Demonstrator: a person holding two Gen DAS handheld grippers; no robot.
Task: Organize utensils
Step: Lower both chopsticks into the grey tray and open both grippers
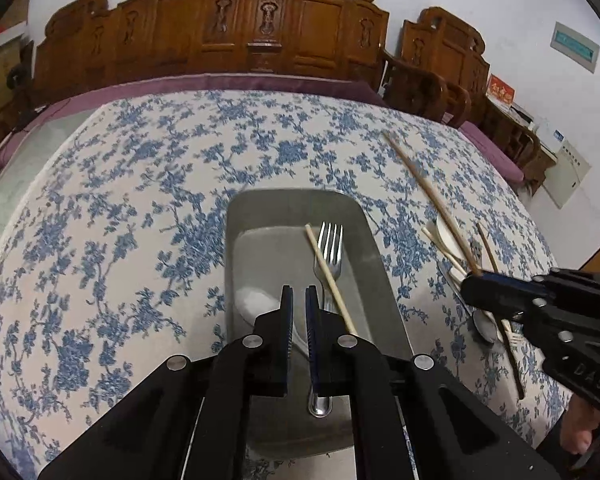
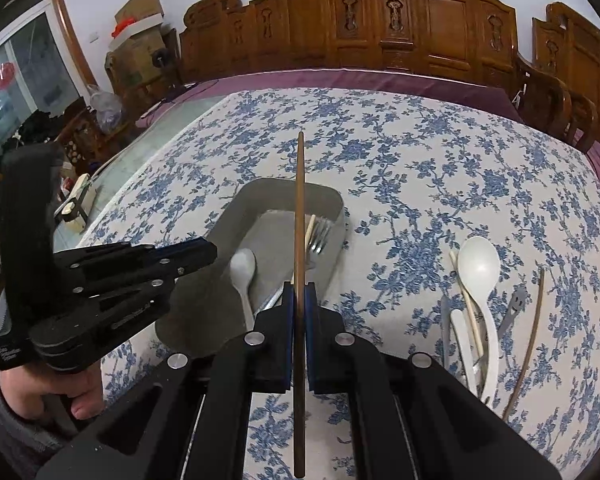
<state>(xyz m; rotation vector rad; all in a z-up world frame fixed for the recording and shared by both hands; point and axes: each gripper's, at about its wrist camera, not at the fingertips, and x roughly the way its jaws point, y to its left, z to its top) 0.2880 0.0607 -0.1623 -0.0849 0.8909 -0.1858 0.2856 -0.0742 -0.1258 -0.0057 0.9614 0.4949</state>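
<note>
A grey metal tray (image 1: 236, 240) lies on the blue-flowered tablecloth and holds a steel fork (image 1: 330, 248), a pale chopstick (image 1: 328, 276) and a white spoon (image 1: 256, 300). My left gripper (image 1: 300, 300) hovers over the near half of the tray, shut, with nothing between its pads. My right gripper (image 2: 299, 296) is shut on a long brown chopstick (image 2: 299, 220), which points out over the tray (image 2: 256, 188). In the left wrist view the right gripper (image 1: 466, 284) sits to the tray's right, above the loose utensils.
Right of the tray lie loose utensils: a large white spoon (image 2: 478, 268), pale chopsticks, a dark chopstick (image 2: 530, 336), a metal spoon (image 1: 485, 326). A carved wooden bench (image 2: 380, 24) with a purple cushion stands behind the table. A hand (image 2: 40, 392) holds the left gripper.
</note>
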